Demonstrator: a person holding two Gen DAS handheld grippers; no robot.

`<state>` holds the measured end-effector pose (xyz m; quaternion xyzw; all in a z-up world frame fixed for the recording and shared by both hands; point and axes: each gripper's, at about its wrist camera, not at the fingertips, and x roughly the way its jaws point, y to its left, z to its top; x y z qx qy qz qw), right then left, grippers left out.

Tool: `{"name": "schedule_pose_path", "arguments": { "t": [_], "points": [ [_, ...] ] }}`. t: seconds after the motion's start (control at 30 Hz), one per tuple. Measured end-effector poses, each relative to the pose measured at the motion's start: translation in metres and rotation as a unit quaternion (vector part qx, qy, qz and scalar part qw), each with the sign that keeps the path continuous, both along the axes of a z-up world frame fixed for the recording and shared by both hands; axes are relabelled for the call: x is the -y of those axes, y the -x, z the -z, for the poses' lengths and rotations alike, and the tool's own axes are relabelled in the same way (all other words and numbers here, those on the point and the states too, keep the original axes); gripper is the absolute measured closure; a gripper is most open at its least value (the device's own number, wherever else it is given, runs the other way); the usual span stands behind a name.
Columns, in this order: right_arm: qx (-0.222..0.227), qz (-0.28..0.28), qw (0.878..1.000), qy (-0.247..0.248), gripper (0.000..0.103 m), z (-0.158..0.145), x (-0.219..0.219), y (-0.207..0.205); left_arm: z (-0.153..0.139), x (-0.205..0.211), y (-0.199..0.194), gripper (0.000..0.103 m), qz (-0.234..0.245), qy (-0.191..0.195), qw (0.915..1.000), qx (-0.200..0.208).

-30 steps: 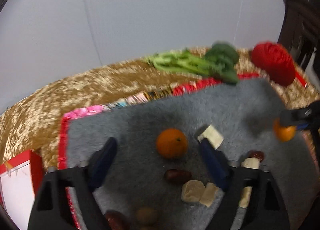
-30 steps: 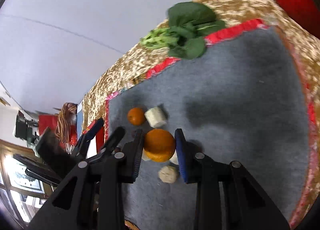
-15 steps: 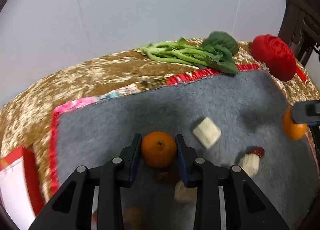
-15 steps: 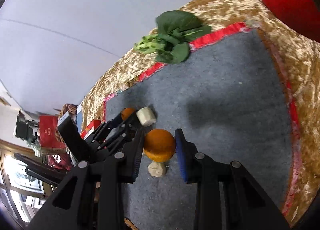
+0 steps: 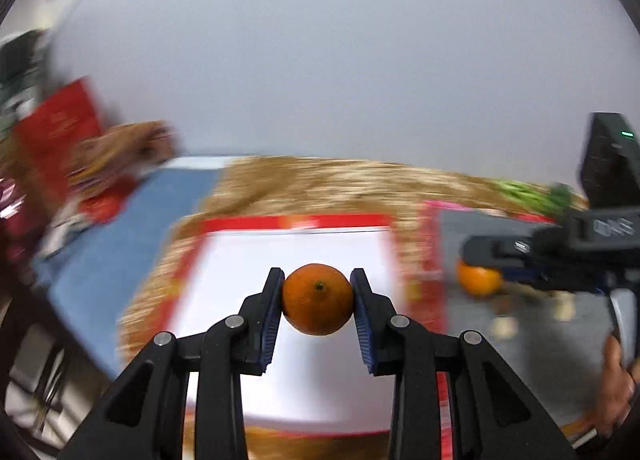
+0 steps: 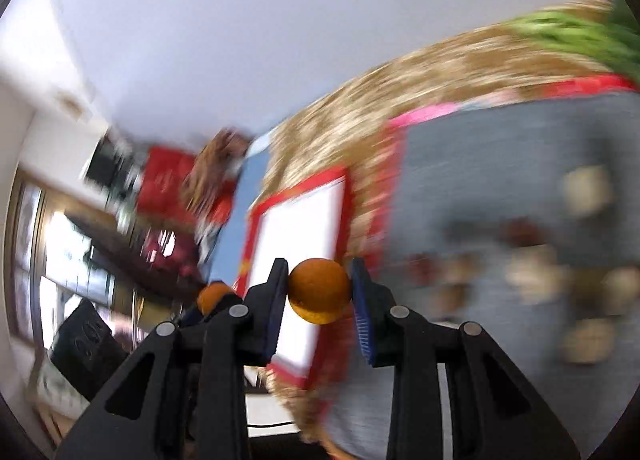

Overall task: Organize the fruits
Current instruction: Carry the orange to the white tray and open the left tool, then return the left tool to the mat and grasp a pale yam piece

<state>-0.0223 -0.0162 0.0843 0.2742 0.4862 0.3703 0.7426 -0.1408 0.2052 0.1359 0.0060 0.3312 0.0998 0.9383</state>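
Note:
My left gripper (image 5: pixel 317 286) is shut on an orange (image 5: pixel 317 299) and holds it above a white tray with a red rim (image 5: pixel 288 256). My right gripper (image 6: pixel 319 280) is shut on a second orange (image 6: pixel 319 290) and holds it in the air near the same tray (image 6: pixel 304 228). In the left wrist view the right gripper (image 5: pixel 476 260) and its orange (image 5: pixel 478 280) show at the right, over the grey mat's left edge. In the right wrist view the left gripper's orange (image 6: pixel 214 296) shows low at the left. Both views are motion-blurred.
The grey mat (image 6: pixel 500 188) carries several blurred pale and dark food pieces (image 6: pixel 532 276). Green leafy vegetables (image 6: pixel 572 36) lie on the gold tablecloth (image 6: pixel 360 100) behind it. Red boxes and clutter (image 5: pixel 60 148) stand left of the tray, beside a blue surface (image 5: pixel 132 228).
Both grippers have swung left, each carrying its orange, from over the grey mat to the white tray. The left gripper closed on its orange one second ago.

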Motion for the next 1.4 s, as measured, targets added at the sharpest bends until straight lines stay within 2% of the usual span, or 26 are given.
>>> {"name": "schedule_pose_path", "arguments": {
  "t": [0.07,0.17,0.27,0.37,0.63,0.67,0.7,0.73,0.77,0.8,0.9,1.0,1.13,1.23,1.33,1.4],
  "points": [
    [0.013,-0.042,0.999,-0.014,0.07,-0.001,-0.045,0.012,0.006,-0.032,0.006,0.07,-0.04,0.0,0.9991,-0.011],
    [0.026,-0.099,0.995,-0.001,0.07,0.005,-0.112,0.032,0.015,-0.057,0.001,0.07,-0.077,-0.001,0.9965,-0.033],
    [0.023,-0.123,0.992,0.01,0.07,0.017,-0.145,0.045,0.028,-0.072,-0.004,0.07,-0.1,0.013,0.9926,-0.068],
    [0.023,-0.132,0.99,0.032,0.07,0.029,-0.164,0.051,0.041,-0.082,-0.01,0.07,-0.114,0.032,0.9883,-0.096],
    [0.016,-0.118,0.991,0.064,0.067,0.049,-0.173,0.039,0.061,-0.083,-0.017,0.068,-0.131,0.028,0.9807,-0.143],
    [0.017,-0.113,0.991,0.065,0.06,0.05,-0.173,0.038,0.061,-0.082,-0.017,0.068,-0.132,0.026,0.9806,-0.143],
    [0.015,-0.109,0.992,0.063,0.046,0.05,-0.174,0.037,0.059,-0.082,-0.016,0.063,-0.133,0.022,0.9811,-0.138],
    [0.012,-0.107,0.992,0.059,0.038,0.05,-0.175,0.037,0.056,-0.081,-0.015,0.057,-0.135,0.011,0.9818,-0.134],
    [0.012,-0.099,0.993,0.057,0.033,0.049,-0.172,0.035,0.052,-0.079,-0.014,0.043,-0.139,-0.005,0.9821,-0.127],
    [0.013,-0.097,0.994,0.051,0.033,0.047,-0.17,0.035,0.05,-0.078,-0.013,0.036,-0.144,-0.017,0.9822,-0.119],
    [0.027,-0.08,0.996,0.029,0.032,0.034,-0.16,0.032,0.037,-0.076,-0.011,0.036,-0.154,-0.031,0.984,-0.085],
    [0.05,-0.056,0.997,0.022,0.031,0.018,-0.136,0.03,0.029,-0.064,-0.016,0.035,-0.143,-0.025,0.9875,-0.062],
    [0.062,-0.017,0.997,0.04,0.028,0.005,-0.091,0.026,0.023,-0.028,-0.031,0.029,-0.094,-0.033,0.9941,-0.044],
    [0.063,0.023,0.996,0.054,0.027,-0.004,-0.045,0.023,0.019,0.004,-0.039,0.024,-0.04,-0.025,0.9985,-0.028],
    [0.065,0.07,0.993,0.069,0.027,-0.014,0.009,0.023,0.021,0.039,-0.051,0.023,0.023,-0.019,0.9992,-0.028],
    [0.062,0.108,0.99,0.073,0.026,-0.02,0.052,0.026,0.025,0.062,-0.059,0.023,0.075,-0.011,0.9965,-0.034]
  ]
}}
